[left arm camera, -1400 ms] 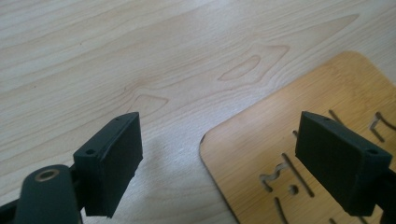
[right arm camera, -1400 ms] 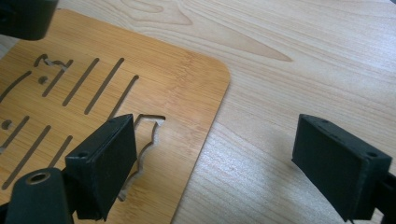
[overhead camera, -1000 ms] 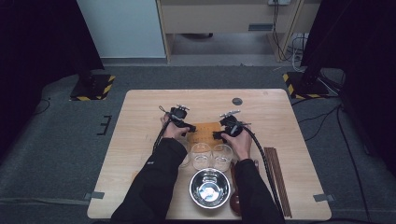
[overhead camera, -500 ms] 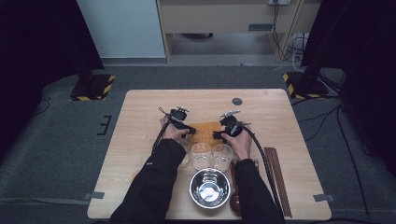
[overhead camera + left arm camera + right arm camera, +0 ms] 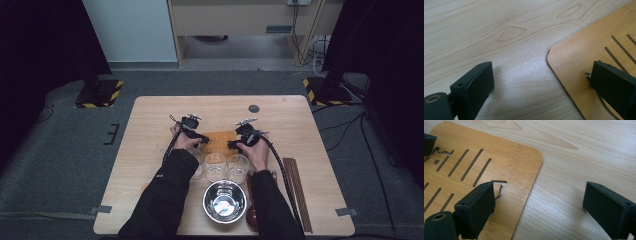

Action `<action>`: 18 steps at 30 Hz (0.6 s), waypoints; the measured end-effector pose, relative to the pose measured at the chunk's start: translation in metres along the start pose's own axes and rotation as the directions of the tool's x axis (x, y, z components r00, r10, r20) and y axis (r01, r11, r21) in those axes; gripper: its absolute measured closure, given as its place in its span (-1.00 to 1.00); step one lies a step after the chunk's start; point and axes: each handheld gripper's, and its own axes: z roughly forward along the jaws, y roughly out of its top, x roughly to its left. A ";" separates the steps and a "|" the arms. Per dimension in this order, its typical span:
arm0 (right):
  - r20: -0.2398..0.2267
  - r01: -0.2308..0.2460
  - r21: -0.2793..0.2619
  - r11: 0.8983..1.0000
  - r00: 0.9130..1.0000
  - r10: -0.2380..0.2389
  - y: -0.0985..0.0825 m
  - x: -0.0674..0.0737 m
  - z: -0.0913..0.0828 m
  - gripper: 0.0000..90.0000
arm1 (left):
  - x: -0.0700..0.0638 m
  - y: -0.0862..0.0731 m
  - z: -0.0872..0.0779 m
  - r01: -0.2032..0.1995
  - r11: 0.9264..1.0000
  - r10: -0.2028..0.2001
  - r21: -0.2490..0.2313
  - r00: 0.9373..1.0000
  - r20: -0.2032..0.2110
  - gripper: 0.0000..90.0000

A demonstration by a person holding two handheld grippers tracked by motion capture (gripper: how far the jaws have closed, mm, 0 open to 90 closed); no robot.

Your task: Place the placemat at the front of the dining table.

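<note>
Two open tongs astride bamboo board [image 5: 219, 142]

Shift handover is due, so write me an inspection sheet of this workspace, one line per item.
Surface: light wooden table, no spills seen.
Job's things: slotted bamboo board lying flat mid-table.
Clutter: two clear glasses and, steel bowl, chopsticks by the right edge, small dark disc at the far side.
Grippers: left gripper open, jaws just been opening, straddling the board's left edge without gripping; right gripper open, straddling the right edge.
Cables: one black cable trailing from the right gripper over the table.
Surroundings: grey floor, hazard-striped blocks, dark curtains.
</note>
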 end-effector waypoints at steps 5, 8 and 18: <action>-0.002 -0.010 -0.011 1.000 1.000 0.010 0.000 -0.001 0.002 -0.77 | 0.000 0.001 0.000 0.000 1.000 0.000 -0.007 1.000 -0.019 -0.89; 0.002 -0.010 -0.014 1.000 1.000 0.010 0.000 0.000 0.002 -0.75 | -0.001 0.000 0.000 0.015 1.000 -0.015 -0.009 1.000 -0.004 -0.82; 0.008 -0.006 -0.014 1.000 1.000 0.006 0.000 0.001 0.001 -0.75 | 0.000 -0.005 -0.005 0.001 1.000 -0.001 -0.010 1.000 0.008 -0.81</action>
